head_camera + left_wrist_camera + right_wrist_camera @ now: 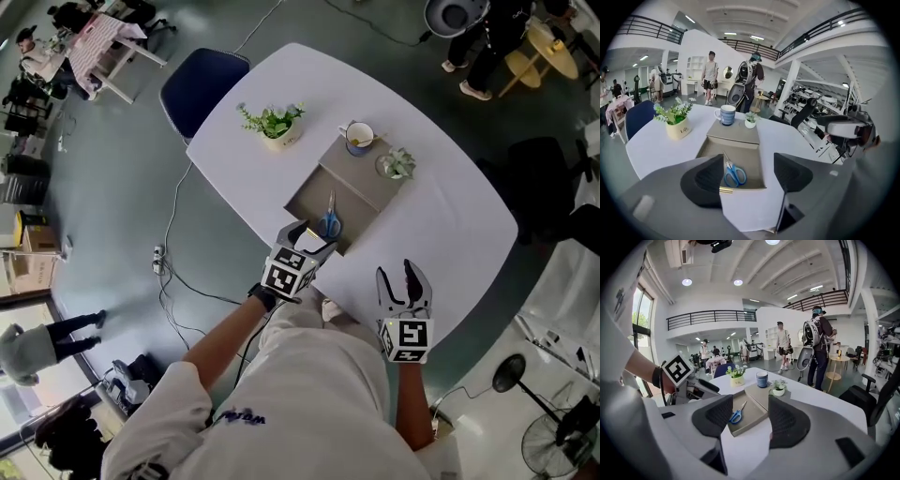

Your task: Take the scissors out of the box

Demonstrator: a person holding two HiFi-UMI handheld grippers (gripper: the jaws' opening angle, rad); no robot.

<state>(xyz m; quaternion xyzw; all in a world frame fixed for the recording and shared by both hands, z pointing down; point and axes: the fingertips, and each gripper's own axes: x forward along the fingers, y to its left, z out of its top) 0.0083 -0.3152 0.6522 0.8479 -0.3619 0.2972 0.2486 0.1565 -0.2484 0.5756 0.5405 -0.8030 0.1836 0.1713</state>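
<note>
My left gripper (pixel 312 240) has its jaws apart and empty. The blue-handled metal scissors (pixel 734 175) lie just ahead of them, inside the flat grey cardboard box (pixel 740 149). My right gripper (pixel 404 277) is loose and empty too. If I dip crooked, a jaw could shove the box wall.

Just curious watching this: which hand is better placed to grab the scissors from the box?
Probably left: the left gripper hangs open at the box edge, near the scissors; the right gripper is farther off.
</note>
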